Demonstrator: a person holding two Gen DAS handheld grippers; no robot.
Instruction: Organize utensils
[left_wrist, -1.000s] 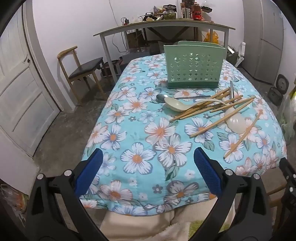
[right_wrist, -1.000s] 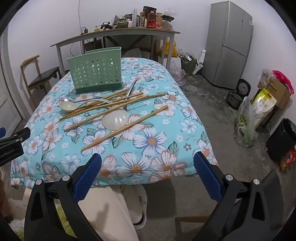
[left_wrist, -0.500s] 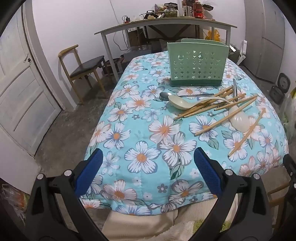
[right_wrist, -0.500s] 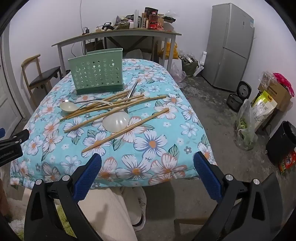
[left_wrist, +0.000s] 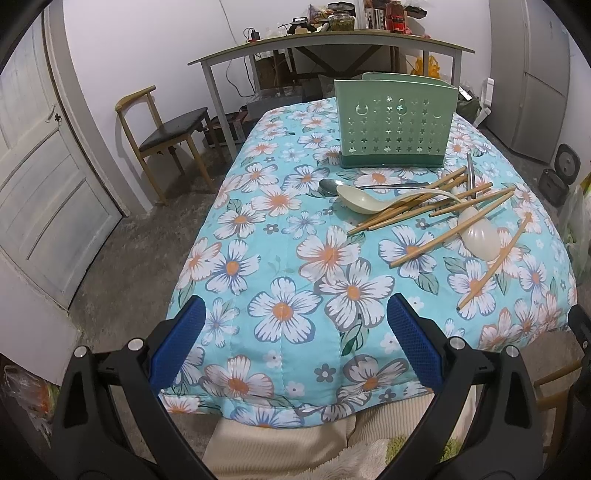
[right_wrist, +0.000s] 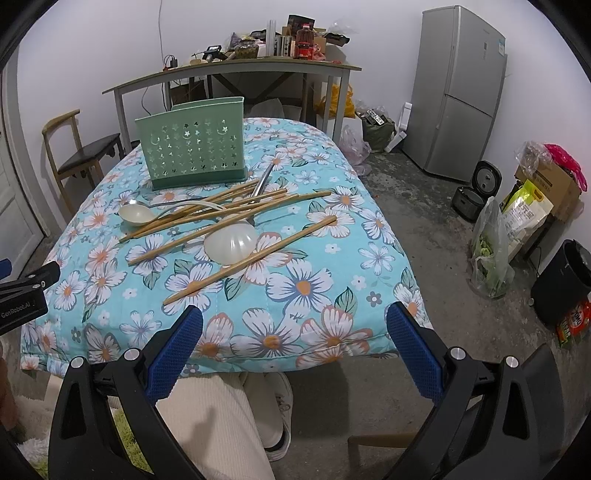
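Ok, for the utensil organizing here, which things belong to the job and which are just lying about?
Job: green holder; chopsticks; cream spoon; white ladle; metal spoon; both open grippers, left gripper, right gripper.

Lying about: wooden chair; fridge; cluttered side table; rice cooker.

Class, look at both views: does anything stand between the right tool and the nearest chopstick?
Nothing visible does. Only bare floral cloth lies between the open right tool and the nearest chopstick, which lies partly across the white spoon.
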